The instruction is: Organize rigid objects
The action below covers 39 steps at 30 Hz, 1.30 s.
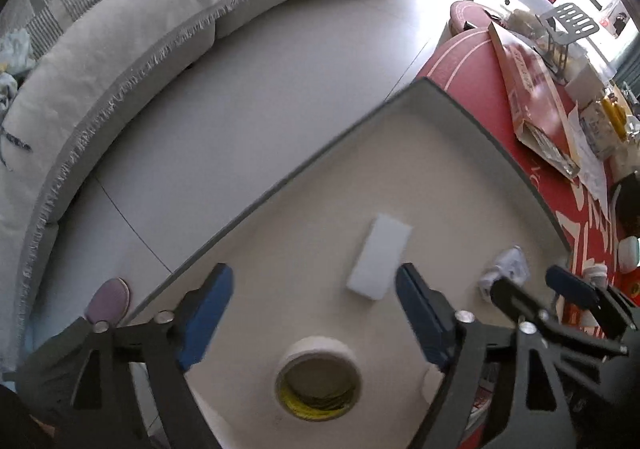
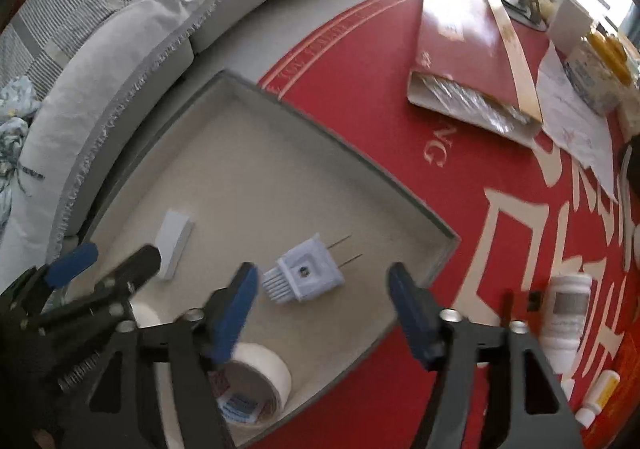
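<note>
Shallow grey-rimmed tray on a red printed tablecloth beside a grey sofa; both grippers released, empty.

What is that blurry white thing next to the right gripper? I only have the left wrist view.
Observer: A pale plug with two prongs. It lies in the tray between the right gripper's open jaws, not gripped.
Operator: Anything outside the tray near it?
Observer: A white bottle sits on the red cloth, just past the tray's corner.
Operator: And the tape roll?
Observer: The tape roll has a blue-and-red printed label inside its core.
</note>
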Available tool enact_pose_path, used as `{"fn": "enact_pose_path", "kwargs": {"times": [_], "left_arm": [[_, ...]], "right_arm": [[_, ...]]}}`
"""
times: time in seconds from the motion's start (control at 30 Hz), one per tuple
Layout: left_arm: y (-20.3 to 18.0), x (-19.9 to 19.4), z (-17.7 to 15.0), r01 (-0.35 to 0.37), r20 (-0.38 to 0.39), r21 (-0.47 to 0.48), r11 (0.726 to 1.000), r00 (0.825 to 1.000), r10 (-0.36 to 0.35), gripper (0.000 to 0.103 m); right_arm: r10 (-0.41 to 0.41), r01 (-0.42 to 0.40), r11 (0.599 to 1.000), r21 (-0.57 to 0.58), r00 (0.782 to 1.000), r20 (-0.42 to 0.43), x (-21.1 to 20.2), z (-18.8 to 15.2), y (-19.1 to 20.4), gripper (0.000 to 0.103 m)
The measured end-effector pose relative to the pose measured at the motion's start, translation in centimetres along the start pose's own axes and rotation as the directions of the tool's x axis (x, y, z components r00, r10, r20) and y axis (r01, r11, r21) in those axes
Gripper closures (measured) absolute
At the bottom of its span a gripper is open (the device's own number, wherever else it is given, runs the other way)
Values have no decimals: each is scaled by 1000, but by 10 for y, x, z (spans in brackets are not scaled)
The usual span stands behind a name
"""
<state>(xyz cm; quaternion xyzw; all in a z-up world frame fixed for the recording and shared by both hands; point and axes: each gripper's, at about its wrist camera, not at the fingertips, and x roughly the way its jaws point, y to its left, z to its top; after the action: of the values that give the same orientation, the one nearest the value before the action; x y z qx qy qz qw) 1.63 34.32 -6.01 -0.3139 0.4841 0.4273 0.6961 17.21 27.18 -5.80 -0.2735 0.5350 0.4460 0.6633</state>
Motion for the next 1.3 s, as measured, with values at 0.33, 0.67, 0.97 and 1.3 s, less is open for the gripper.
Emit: {"fn": "enact_pose_path", "kwargs": {"times": [0.33, 0.67, 0.97, 1.3], "left_arm": [[-5, -40, -27, 94, 67, 1, 996, 993, -94, 8], [-24, -105, -95, 246, 99, 176, 953, 959, -266, 0], [-54, -105, -173, 246, 8, 269, 931, 966, -258, 0], [-31, -106, -188, 209, 2, 229, 951, 977, -215, 0]], "right_arm": [[-12, 12, 1000, -9, 1000, 24, -35, -43, -12, 3], [-13, -17, 981, 195, 989, 150, -124, -143, -63, 0], [-87, 74, 971, 229, 995, 45, -107, -250, -70, 0], [-139, 139, 982, 129, 990, -11, -64, -218, -50, 54]]}}
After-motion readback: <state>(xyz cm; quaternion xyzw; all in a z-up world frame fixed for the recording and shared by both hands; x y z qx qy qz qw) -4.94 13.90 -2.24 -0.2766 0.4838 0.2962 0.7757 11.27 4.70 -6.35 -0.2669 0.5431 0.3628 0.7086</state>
